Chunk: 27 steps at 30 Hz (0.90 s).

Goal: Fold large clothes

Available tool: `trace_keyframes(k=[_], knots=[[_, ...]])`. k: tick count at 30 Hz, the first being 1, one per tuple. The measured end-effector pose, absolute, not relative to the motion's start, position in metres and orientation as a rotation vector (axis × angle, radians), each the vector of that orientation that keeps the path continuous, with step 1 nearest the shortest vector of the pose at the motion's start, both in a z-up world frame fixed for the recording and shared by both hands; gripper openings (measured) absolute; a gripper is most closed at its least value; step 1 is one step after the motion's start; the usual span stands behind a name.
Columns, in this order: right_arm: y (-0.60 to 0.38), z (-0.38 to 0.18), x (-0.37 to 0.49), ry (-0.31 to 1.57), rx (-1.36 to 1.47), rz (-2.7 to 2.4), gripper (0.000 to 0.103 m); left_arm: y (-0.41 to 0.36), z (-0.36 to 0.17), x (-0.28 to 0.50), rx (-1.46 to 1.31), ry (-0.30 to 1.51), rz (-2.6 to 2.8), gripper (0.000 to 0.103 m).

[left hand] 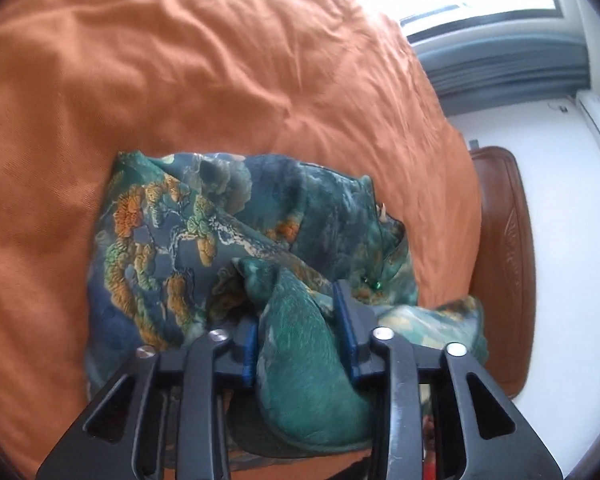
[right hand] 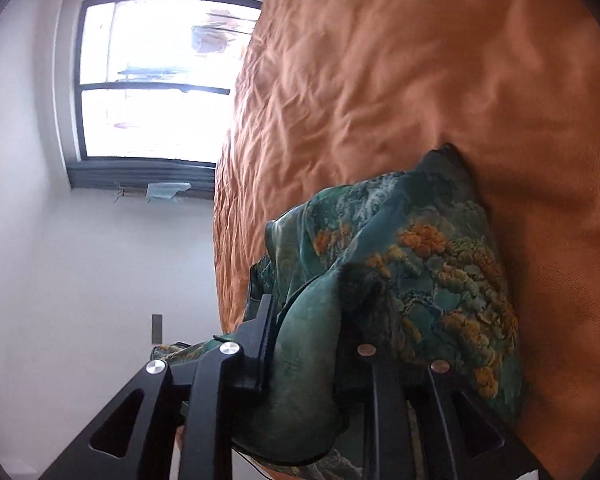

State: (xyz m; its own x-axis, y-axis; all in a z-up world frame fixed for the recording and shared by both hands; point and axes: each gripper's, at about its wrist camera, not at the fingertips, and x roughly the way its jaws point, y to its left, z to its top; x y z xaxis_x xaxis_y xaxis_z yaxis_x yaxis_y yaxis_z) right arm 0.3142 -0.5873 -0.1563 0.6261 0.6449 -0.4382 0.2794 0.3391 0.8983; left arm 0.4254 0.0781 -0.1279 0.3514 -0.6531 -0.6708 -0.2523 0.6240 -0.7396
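The printed green garment [left hand: 228, 240] is lying bunched in a compact fold on the orange bed [left hand: 180, 80], lower centre of both frames. Left tongs [left hand: 302, 344] and right tongs [right hand: 304, 344] are spreading, cloth sitting between them; folding looks nearly finished.
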Motion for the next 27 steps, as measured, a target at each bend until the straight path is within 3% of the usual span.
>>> trace_keyframes(k=[4,6,8,13,20,23,25,26,27], knots=[[-0.598,-0.179,0.319,0.886,1.413,0.267,0.054,0.087,-0.122,0.432,-0.997,1.202,-0.357,0.065],[-0.605,-0.176,0.321,0.838,1.477,0.277,0.068,0.096,-0.109,0.434,-1.007,1.158,-0.364,0.084],[-0.614,-0.163,0.321,0.787,1.473,0.270,0.074,0.108,-0.093,0.431,-1.002,1.087,-0.339,0.096],[-0.622,-0.116,0.316,0.749,1.266,0.239,0.081,0.122,-0.079,0.419,-0.902,1.013,-0.343,0.098],[-0.562,-0.096,0.334,0.948,0.641,0.137,0.081,0.048,-0.115,0.422,-0.399,1.108,-0.285,0.098],[-0.538,-0.114,0.355,0.998,0.537,0.118,0.081,0.027,-0.135,0.432,-0.326,1.135,-0.248,0.096],[-0.530,-0.127,0.364,1.020,0.528,0.116,0.081,0.020,-0.146,0.439,-0.310,1.144,-0.221,0.083],[-0.525,-0.132,0.369,1.022,0.518,0.106,0.081,0.020,-0.152,0.442,-0.322,1.151,-0.226,0.064],[-0.523,-0.131,0.368,1.017,0.509,0.098,0.080,0.020,-0.156,0.443,-0.347,1.161,-0.233,0.038]])
